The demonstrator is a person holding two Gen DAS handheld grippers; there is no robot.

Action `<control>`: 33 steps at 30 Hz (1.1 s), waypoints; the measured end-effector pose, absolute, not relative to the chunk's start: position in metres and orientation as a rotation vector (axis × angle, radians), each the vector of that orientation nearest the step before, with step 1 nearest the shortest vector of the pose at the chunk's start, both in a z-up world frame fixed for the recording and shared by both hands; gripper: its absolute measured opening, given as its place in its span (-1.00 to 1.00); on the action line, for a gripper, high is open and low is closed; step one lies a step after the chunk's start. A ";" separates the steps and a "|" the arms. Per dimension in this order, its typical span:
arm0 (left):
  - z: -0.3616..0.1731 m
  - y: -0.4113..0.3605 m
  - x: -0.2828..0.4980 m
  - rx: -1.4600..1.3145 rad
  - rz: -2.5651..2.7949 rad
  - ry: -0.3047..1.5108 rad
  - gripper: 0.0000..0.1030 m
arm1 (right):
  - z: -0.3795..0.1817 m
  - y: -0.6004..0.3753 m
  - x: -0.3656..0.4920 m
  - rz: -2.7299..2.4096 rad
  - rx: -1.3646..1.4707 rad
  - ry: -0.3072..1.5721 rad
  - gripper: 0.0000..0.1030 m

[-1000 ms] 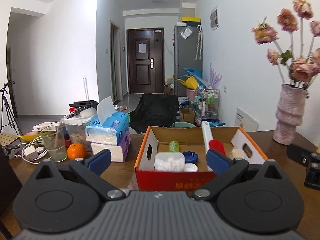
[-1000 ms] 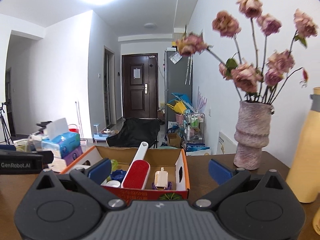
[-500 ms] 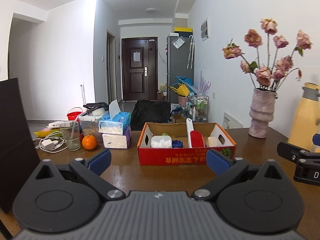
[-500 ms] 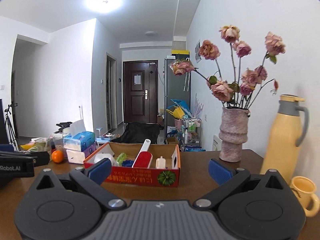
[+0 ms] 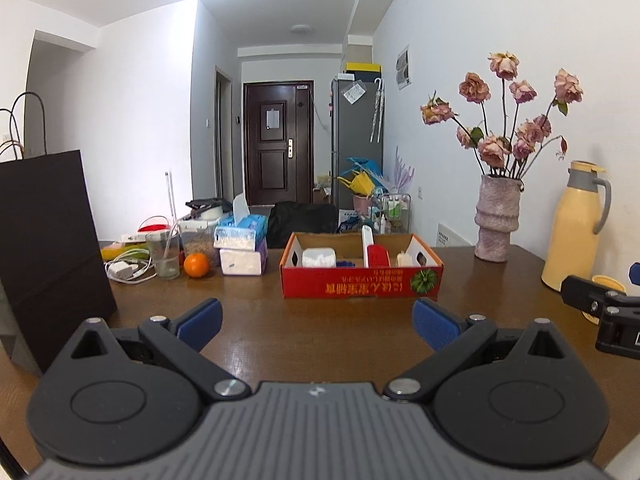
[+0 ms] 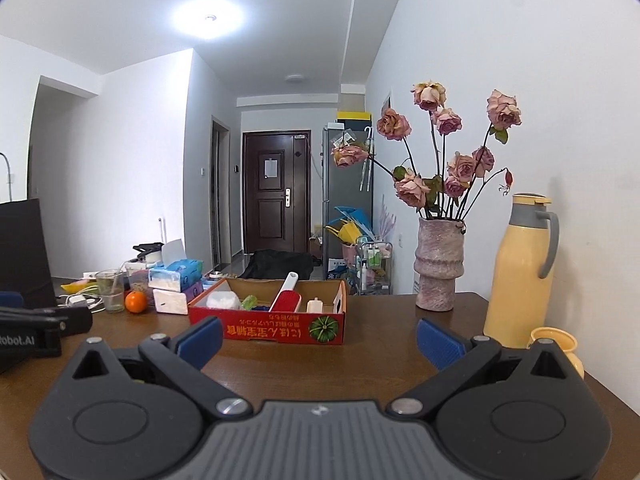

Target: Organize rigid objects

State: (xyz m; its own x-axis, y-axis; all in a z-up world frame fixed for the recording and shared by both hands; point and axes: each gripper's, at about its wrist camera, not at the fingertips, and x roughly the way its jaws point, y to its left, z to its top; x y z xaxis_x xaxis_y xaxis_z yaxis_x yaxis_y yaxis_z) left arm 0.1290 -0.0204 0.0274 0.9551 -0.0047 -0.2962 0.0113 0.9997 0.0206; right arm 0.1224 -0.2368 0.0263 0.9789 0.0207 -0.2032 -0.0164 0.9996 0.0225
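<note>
A red cardboard box (image 5: 362,284) stands on the brown table (image 5: 320,344), also in the right wrist view (image 6: 267,330). It holds a red and white lint brush (image 5: 376,254), a white container (image 5: 319,258), a cream bottle (image 6: 315,305) and something green (image 6: 249,302). My left gripper (image 5: 318,322) is open and empty, well short of the box. My right gripper (image 6: 318,338) is open and empty, in front of the box and a little right of it.
A vase of dried roses (image 5: 496,224), a yellow thermos (image 5: 576,224) and a yellow cup (image 6: 554,344) stand at the right. Tissue boxes (image 5: 240,250), an orange (image 5: 196,265), a glass (image 5: 164,256) and cables are at the left. A black paper bag (image 5: 44,248) stands at the near left.
Both grippers have pulled back from the box and stayed open. The box now looks smaller and farther away, with more table in front of it.
</note>
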 end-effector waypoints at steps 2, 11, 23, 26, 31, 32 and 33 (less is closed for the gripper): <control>0.025 -0.021 0.121 0.026 -0.008 0.302 1.00 | 0.025 -0.236 0.114 0.025 0.026 0.210 1.00; 0.026 -0.023 0.102 0.024 -0.011 0.291 1.00 | 0.023 -0.236 0.094 0.029 0.030 0.206 1.00; 0.026 -0.025 0.100 0.027 -0.016 0.289 1.00 | 0.023 -0.237 0.092 0.029 0.030 0.205 1.00; 0.026 -0.025 0.100 0.026 -0.014 0.291 1.00 | 0.023 -0.237 0.091 0.031 0.028 0.206 1.00; 0.026 -0.025 0.100 0.026 -0.014 0.292 1.00 | 0.022 -0.236 0.089 0.031 0.026 0.207 1.00; 0.026 -0.025 0.100 0.025 -0.014 0.292 1.00 | 0.022 -0.236 0.089 0.031 0.026 0.207 1.00; 0.026 -0.025 0.100 0.025 -0.014 0.292 1.00 | 0.022 -0.236 0.089 0.031 0.025 0.207 1.00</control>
